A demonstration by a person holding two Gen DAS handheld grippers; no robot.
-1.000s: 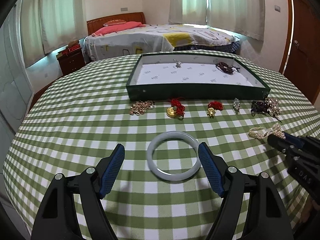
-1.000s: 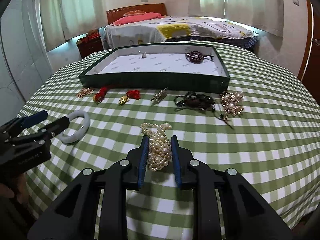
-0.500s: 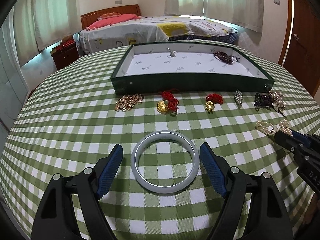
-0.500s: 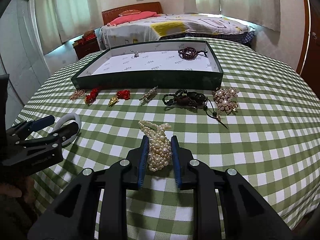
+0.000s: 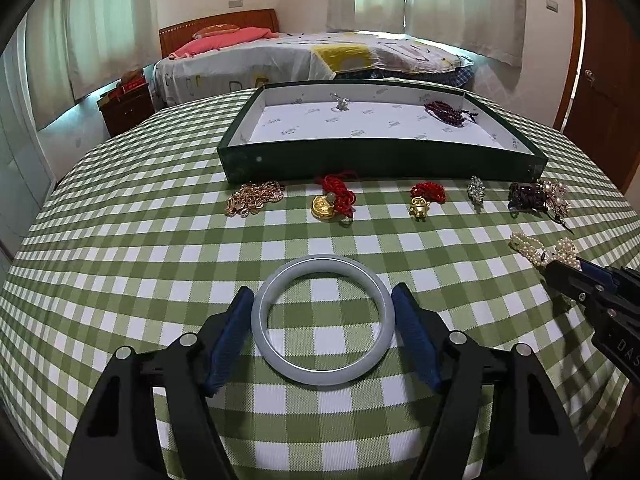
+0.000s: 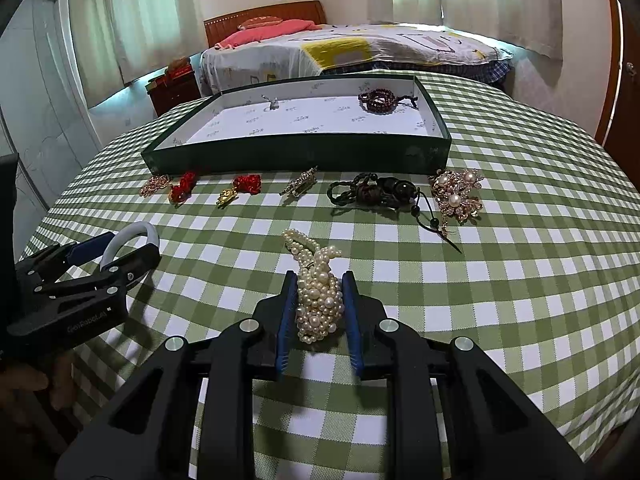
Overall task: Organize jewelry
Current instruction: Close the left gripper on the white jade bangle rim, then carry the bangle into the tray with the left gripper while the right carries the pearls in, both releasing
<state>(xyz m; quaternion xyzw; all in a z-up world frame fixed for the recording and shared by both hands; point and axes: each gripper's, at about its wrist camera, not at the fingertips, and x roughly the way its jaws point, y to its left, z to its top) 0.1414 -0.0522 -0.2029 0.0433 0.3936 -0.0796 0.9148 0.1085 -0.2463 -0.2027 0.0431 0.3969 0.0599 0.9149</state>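
1. Green-and-white checked cloth covers the round table, and we take the dark green tray on it as our landmark.
2. Inside the tray, on its white lining, we see a dark red bead bracelet at the far right corner and a small silver piece near the far wall.
3. Our left gripper sits well in front of the tray; its blue pads bracket the pale jade bangle, which lies flat on the cloth. The pads look to be touching or nearly touching the bangle's outer rim, and we cannot tell whether they press on it.
4. Our right gripper is in front of the tray's right half, closed around the pearl strand; the far end of the strand trails forward on the cloth toward the tray.
5. Just in front of the tray's near wall runs a row of loose pieces. From the left end we count a gold chain heap, a gold charm on red cord, a smaller gold charm on red cord, a rhinestone brooch, a dark beaded cord and a pearl-and-gold cluster.
6. Each piece in that row lies apart from its neighbours, save the dark cord, whose tail reaches beside the cluster.
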